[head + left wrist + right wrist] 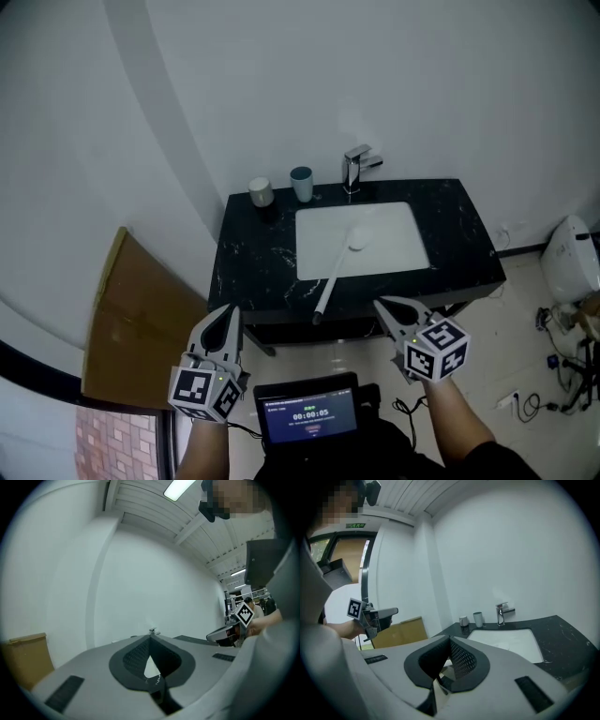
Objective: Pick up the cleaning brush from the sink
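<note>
A white cleaning brush (pixel 339 262) lies in the white sink (pixel 403 251). Its head rests in the basin and its long handle sticks out over the front edge of the black counter (pixel 253 258). Both grippers hang short of the counter's front, apart from the brush. My left gripper (pixel 228 317) is at the lower left and its jaws meet at the tip (pixel 150 637), with nothing held. My right gripper (pixel 386 307) is at the lower right, just right of the handle's end. It is shut and holds nothing (pixel 450 638).
A chrome faucet (pixel 354 169) and two cups (pixel 262 192) (pixel 301 184) stand along the counter's back edge. A cardboard box (pixel 131 319) leans left of the vanity. A white appliance (pixel 577 258) and cables (pixel 553 370) sit on the floor at right. A small screen (pixel 309 412) is at my chest.
</note>
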### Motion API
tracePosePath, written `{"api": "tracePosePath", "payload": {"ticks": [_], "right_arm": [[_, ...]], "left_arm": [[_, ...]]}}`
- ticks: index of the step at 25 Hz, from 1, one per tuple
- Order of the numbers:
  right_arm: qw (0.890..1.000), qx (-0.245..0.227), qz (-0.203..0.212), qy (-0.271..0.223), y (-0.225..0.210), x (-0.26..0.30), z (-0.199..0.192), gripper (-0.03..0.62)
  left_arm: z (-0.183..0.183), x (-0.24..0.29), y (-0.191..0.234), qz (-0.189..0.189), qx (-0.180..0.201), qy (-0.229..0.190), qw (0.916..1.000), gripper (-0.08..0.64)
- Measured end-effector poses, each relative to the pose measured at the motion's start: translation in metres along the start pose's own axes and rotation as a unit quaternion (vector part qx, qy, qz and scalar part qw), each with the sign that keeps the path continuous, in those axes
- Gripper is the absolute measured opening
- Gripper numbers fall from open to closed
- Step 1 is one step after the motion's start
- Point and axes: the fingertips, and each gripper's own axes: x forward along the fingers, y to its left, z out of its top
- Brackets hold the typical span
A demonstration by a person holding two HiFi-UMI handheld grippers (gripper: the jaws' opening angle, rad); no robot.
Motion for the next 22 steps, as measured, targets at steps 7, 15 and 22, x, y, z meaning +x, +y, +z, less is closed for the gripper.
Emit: {"api": "tracePosePath", "payload": {"ticks": [7,15,22], "right_arm": [[0.998,0.027,-0.061,0.000,0.021,0.051,-0.001,0.012],[0.998,0.019,-0.055,0.008,0.006,0.101,0.010,0.074],[0.995,0.037,-0.088,0.035,-0.013,0.154,0.019,0.074]], "left_arm": [[-0.004,0.031,0.065,-0.054,0.018,0.002,0.9984,0.003],[-0.011,0.090,0.090,-0.052,0.029,0.029,0.9978,0.003],[-0.031,0.139,0.137,-0.081,0.042,0.082,0.9925,0.003]]}}
